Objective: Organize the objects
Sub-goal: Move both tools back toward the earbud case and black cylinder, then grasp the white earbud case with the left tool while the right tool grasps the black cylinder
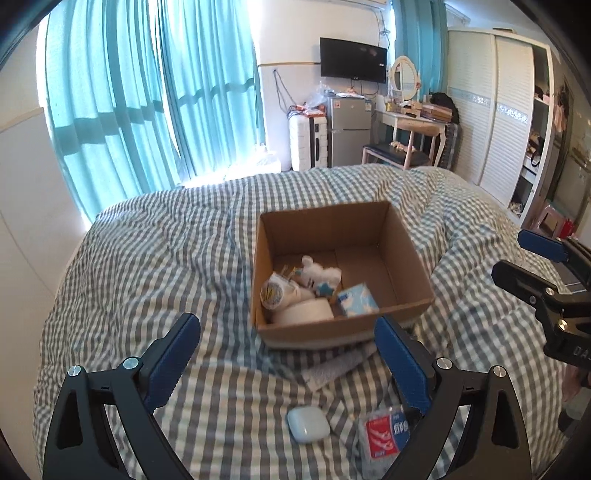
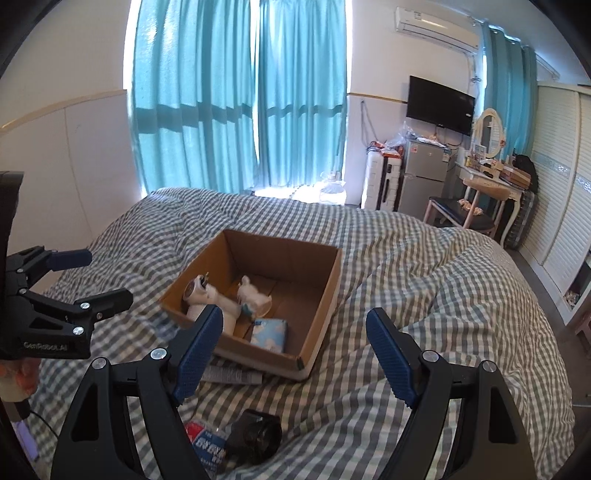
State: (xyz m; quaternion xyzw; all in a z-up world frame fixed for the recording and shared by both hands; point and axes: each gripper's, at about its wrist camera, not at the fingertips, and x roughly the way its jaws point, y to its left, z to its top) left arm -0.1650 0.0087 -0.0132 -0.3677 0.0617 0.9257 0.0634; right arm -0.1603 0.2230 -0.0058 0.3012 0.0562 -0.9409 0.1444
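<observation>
Cardboard box [image 1: 332, 328] on checked bed [image 1: 147, 277] w/ tissues [image 1: 357, 300] inside — left hand-held gripper [image 1: 288, 365] & right hand-held gripper [image 2: 295, 350] both released, holding nothing.

This is a lived-in bedroom at home: a bed [image 1: 184, 258] under a grey-checked quilt, teal curtains [image 1: 147, 92] over a bright window, a wall-mounted television [image 1: 352, 61], a small fridge [image 1: 349, 129], a dressing table [image 1: 413, 122] with an oval mirror [image 1: 403, 77], a louvred wardrobe [image 1: 495, 110], and an air conditioner [image 2: 436, 26] up high.
</observation>
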